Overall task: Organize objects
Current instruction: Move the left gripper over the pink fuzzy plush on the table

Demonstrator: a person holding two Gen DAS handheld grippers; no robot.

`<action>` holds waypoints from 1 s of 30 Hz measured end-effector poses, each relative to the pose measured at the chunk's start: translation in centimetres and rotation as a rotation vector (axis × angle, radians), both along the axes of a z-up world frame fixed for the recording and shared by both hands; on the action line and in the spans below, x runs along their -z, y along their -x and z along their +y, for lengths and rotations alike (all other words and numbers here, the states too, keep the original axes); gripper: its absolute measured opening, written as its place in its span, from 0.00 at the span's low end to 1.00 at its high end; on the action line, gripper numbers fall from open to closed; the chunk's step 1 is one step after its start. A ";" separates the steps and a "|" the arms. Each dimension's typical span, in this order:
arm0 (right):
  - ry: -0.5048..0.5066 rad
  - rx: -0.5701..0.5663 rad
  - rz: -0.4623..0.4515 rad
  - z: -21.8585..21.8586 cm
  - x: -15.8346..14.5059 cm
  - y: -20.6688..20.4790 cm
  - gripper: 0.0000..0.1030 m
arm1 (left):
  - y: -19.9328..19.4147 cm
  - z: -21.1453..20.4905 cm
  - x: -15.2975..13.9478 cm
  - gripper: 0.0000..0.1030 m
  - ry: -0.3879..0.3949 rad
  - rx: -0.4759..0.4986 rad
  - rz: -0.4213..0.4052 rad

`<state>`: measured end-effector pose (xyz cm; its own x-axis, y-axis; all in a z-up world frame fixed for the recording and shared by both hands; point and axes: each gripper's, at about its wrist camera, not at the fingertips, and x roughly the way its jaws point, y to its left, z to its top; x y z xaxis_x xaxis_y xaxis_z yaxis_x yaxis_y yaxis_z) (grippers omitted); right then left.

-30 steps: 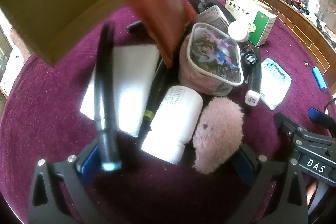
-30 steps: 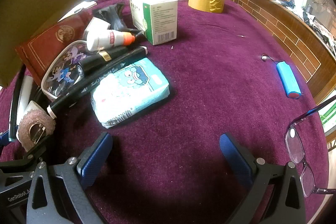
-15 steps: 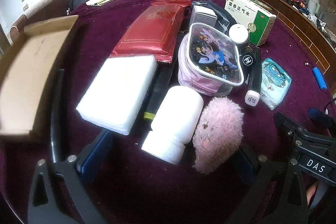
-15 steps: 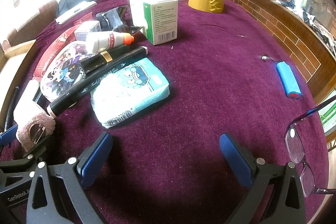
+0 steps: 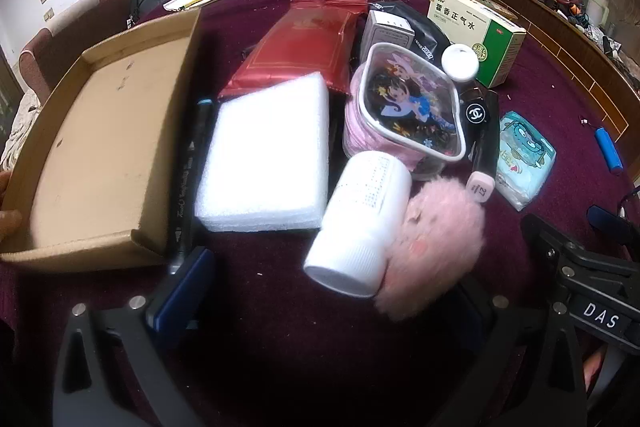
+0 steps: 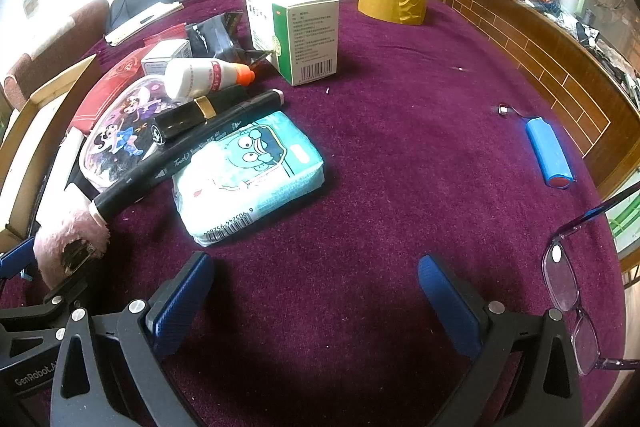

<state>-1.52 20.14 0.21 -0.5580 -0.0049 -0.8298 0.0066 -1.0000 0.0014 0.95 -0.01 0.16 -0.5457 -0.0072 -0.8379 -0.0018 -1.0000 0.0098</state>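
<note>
The table [image 6: 400,131] is covered in a matt purple cloth with a short nap. The open box [image 5: 100,155] is plain brown cardboard, dull and a little scuffed. Beside it the white block [image 5: 268,155] looks like soft foam, finely ribbed at its edge. The red packet [image 5: 304,43] is glossy foil or plastic, hard to say which. The pouch [image 5: 408,107] has a clear shiny plastic face. The pink puff [image 5: 436,247] is fluffy fur. The white bottle [image 5: 360,227] is smooth plastic, ridged at the cap.

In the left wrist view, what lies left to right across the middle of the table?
Cardboard tray → black marker → white foam block → cartoon pouch → teal tissue pack → blue battery.
</note>
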 end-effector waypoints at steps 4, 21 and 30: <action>0.000 0.000 0.000 0.0 0.0 0.0 1.00 | 0.2 0.2 0.1 1.00 0.000 0.000 0.000; 0.002 -0.012 0.000 0.2 -0.1 -0.2 1.00 | 0.3 0.3 0.0 1.00 0.000 0.000 0.000; 0.017 -0.058 0.011 0.7 -0.3 -0.2 1.00 | 0.3 0.4 0.0 1.00 -0.002 0.019 -0.008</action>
<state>-1.28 20.89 0.48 -0.5657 -0.0516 -0.8230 0.0648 -0.9977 0.0180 0.65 0.43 0.11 -0.5393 0.0047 -0.8421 -0.0204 -0.9998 0.0075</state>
